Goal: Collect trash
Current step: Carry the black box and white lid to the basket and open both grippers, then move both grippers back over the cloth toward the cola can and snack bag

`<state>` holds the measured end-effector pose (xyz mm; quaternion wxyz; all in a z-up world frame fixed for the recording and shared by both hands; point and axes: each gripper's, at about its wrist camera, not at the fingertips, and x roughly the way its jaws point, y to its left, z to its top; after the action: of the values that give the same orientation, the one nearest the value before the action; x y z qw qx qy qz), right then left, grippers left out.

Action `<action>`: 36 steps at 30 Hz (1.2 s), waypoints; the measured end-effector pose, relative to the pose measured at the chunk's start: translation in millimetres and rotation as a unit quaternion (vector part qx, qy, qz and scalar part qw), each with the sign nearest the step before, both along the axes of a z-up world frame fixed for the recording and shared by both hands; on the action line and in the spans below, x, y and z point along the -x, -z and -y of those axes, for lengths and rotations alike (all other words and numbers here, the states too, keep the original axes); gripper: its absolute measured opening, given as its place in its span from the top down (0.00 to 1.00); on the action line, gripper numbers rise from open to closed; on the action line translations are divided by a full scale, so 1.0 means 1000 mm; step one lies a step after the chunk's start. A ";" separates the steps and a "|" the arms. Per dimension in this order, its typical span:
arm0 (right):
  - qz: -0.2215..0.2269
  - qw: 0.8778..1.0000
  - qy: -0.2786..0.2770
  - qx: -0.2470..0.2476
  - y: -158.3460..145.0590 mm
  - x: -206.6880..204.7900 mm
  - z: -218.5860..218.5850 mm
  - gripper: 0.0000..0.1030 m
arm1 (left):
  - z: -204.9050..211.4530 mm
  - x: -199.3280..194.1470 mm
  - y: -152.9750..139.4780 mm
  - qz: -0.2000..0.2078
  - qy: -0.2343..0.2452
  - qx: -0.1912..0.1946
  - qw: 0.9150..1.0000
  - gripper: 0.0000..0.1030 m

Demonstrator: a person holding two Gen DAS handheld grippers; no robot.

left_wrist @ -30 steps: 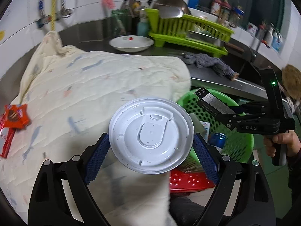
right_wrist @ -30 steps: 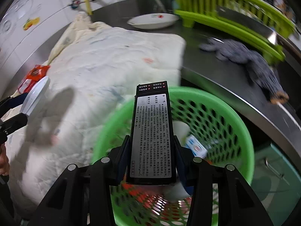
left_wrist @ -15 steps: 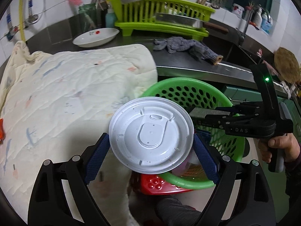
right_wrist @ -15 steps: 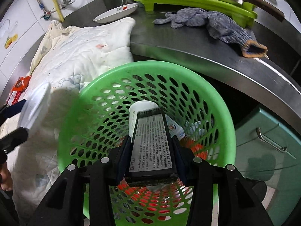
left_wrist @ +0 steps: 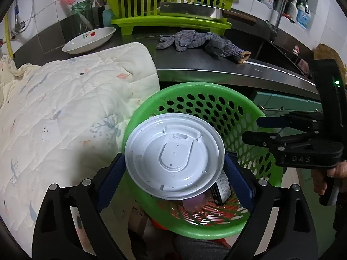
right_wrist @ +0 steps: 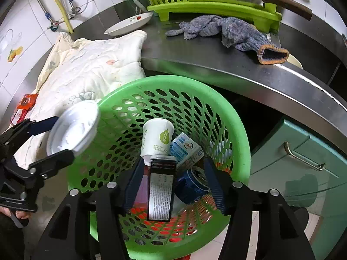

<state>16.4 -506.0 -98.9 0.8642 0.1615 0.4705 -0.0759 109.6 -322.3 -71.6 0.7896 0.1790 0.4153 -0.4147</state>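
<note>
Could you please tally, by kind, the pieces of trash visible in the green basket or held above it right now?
Paper cups: 1
Cartons: 1
Blue cans: 1
Black boxes: 1
White lids, in the left gripper: 1
Total: 5

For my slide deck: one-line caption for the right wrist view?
Right gripper, jaws just opened, releases black carton into green basket; left gripper holds white lid.
</note>
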 end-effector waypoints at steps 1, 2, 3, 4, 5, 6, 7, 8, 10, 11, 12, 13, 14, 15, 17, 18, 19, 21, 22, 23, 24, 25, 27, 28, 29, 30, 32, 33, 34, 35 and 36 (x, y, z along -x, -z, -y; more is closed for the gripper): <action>0.001 1.000 -0.001 0.000 -0.001 0.001 -0.001 0.45 | 0.001 0.000 0.001 0.000 0.000 -0.002 1.000 0.13; 0.003 1.000 -0.002 0.000 -0.002 0.001 -0.002 0.45 | 0.001 0.000 0.002 0.000 0.000 -0.003 1.000 0.12; 0.004 1.000 -0.004 0.000 -0.003 0.001 -0.004 0.44 | 0.001 0.000 0.002 0.000 -0.002 -0.004 1.000 0.12; 0.006 1.000 -0.005 0.000 -0.003 0.001 -0.004 0.43 | 0.000 0.000 0.003 0.000 -0.003 -0.005 1.000 0.12; 0.008 1.000 -0.007 0.002 -0.005 0.000 -0.006 0.42 | -0.001 0.000 0.002 -0.001 -0.003 -0.003 1.000 0.12; 0.009 1.000 -0.009 0.002 -0.007 0.000 -0.008 0.42 | -0.003 0.000 0.002 -0.001 -0.003 -0.002 1.000 0.12; 0.010 1.000 -0.010 0.002 -0.007 -0.001 -0.010 0.42 | -0.005 0.000 0.001 0.000 -0.004 0.001 1.000 0.12; 0.012 1.000 -0.013 0.002 -0.009 -0.002 -0.012 0.42 | -0.007 0.000 0.000 0.000 -0.004 0.003 1.000 0.12; 0.015 1.000 -0.019 0.003 -0.012 -0.003 -0.018 0.42 | -0.011 -0.001 -0.001 0.000 -0.009 0.006 1.000 0.12; 0.016 1.000 -0.021 0.004 -0.014 -0.004 -0.020 0.42 | -0.013 -0.002 -0.001 -0.001 -0.011 0.007 1.000 0.12; 0.017 1.000 -0.024 0.005 -0.015 -0.005 -0.023 0.42 | -0.016 -0.003 -0.002 -0.002 -0.013 0.008 1.000 0.12; 0.019 0.999 -0.027 0.006 -0.017 -0.006 -0.025 0.41 | -0.017 -0.004 -0.002 -0.002 -0.014 0.009 1.000 0.12; 0.020 0.999 -0.029 0.006 -0.018 -0.007 -0.028 0.41 | -0.019 -0.004 -0.002 -0.003 -0.014 0.010 1.000 0.12; 0.022 0.999 -0.030 0.007 -0.019 -0.008 -0.029 0.41 | -0.021 -0.004 -0.003 -0.005 -0.013 0.013 1.000 0.12; 0.024 0.999 -0.032 0.008 -0.021 -0.010 -0.031 0.41 | -0.022 -0.005 -0.004 -0.007 -0.013 0.016 1.000 0.11; 0.025 0.999 -0.032 0.008 -0.022 -0.011 -0.032 0.41 | -0.022 -0.004 -0.004 -0.007 -0.014 0.017 1.000 0.11; 0.025 0.999 -0.033 0.008 -0.022 -0.011 -0.032 0.41 | -0.022 -0.004 -0.003 -0.008 -0.013 0.017 1.000 0.11; 0.026 0.999 -0.032 0.008 -0.023 -0.011 -0.031 0.41 | -0.021 -0.003 -0.003 -0.011 -0.010 0.019 1.000 0.11; 0.026 0.999 -0.032 0.008 -0.024 -0.011 -0.031 0.41 | -0.020 -0.003 -0.002 -0.012 -0.008 0.019 1.000 0.11; 0.026 0.999 -0.031 0.008 -0.024 -0.011 -0.030 0.41 | -0.019 -0.003 -0.002 -0.013 -0.008 0.019 1.000 0.11; 0.026 0.999 -0.030 0.008 -0.024 -0.011 -0.029 0.40 | -0.018 -0.002 -0.001 -0.014 -0.007 0.019 1.000 0.11; 0.026 0.999 -0.029 0.008 -0.024 -0.010 -0.028 0.40 | -0.017 -0.002 -0.001 -0.015 -0.007 0.019 1.000 0.11; 0.026 0.999 -0.027 0.007 -0.024 -0.009 -0.027 0.40 | -0.017 -0.003 0.000 -0.021 -0.008 0.018 1.000 0.10; 0.026 0.999 -0.027 0.007 -0.023 -0.009 -0.026 0.40 | -0.016 -0.003 0.001 -0.022 -0.009 0.019 1.000 0.10; 0.026 0.999 -0.026 0.007 -0.023 -0.008 -0.026 0.40 | -0.016 -0.003 0.001 -0.021 -0.010 0.019 1.000 0.10; 0.027 0.999 -0.026 0.006 -0.023 -0.008 -0.026 0.40 | -0.016 -0.003 0.001 -0.022 -0.009 0.019 1.000 0.10; 0.028 0.999 -0.025 0.005 -0.023 -0.008 -0.026 0.40 | -0.015 -0.002 0.000 -0.020 -0.008 0.018 1.000 0.10; 0.028 0.999 -0.026 0.005 -0.023 -0.008 -0.026 0.40 | -0.015 -0.002 0.000 -0.019 -0.008 0.017 1.000 0.10; 0.028 0.999 -0.026 0.005 -0.023 -0.008 -0.026 0.40 | -0.015 -0.002 0.000 -0.019 -0.007 0.017 1.000 0.10; 0.028 0.999 -0.026 0.005 -0.023 -0.008 -0.026 0.40 | -0.015 -0.001 -0.001 -0.018 -0.007 0.017 1.000 0.10; 0.028 0.999 -0.026 0.005 -0.023 -0.008 -0.026 0.40 | -0.015 -0.001 -0.001 -0.018 -0.007 0.017 1.000 0.10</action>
<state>24.0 -479.7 -76.0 0.8795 0.1464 0.4500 -0.0514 110.4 -307.6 -70.3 0.7883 0.1550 0.4231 -0.4190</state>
